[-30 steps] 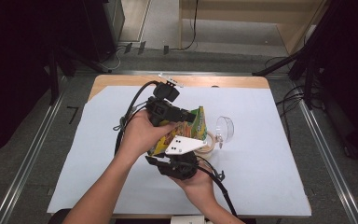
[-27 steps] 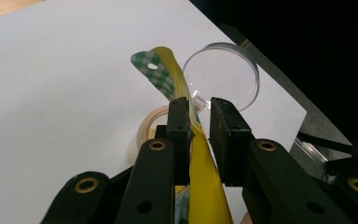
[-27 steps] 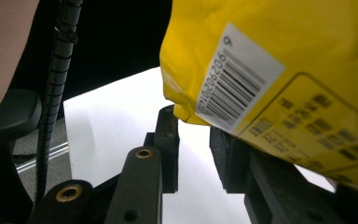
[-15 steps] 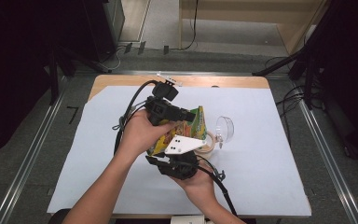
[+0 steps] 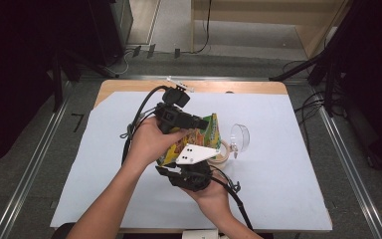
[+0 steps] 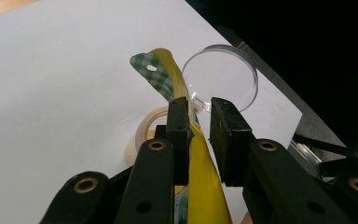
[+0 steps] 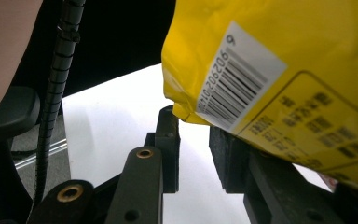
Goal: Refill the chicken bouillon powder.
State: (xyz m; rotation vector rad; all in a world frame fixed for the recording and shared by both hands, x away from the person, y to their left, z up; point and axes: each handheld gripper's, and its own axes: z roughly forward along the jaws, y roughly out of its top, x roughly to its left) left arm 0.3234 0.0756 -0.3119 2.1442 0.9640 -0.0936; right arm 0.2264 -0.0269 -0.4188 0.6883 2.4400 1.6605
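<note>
A yellow snack bag (image 5: 208, 130) with a green checked top is held up over the white table sheet (image 5: 288, 164). My left gripper (image 5: 200, 124) comes at it from the left. In the left gripper view the bag (image 6: 199, 177) runs up between the jaws, flat against the left pad (image 6: 179, 135), and my left gripper (image 6: 199, 109) is shut on it. My right gripper (image 5: 197, 155) sits just below the bag, under its white plate. In the right gripper view the bag's barcode side (image 7: 261, 56) hangs over the jaws. My right gripper (image 7: 193, 123) has a narrow gap showing bare table.
A roll of beige tape (image 5: 224, 152) lies on the sheet just right of the bag, also seen as the tape roll (image 6: 142, 133). A clear glass (image 5: 239, 137) lies on its side beyond it. Cables trail from both grippers. Dark stands flank the table.
</note>
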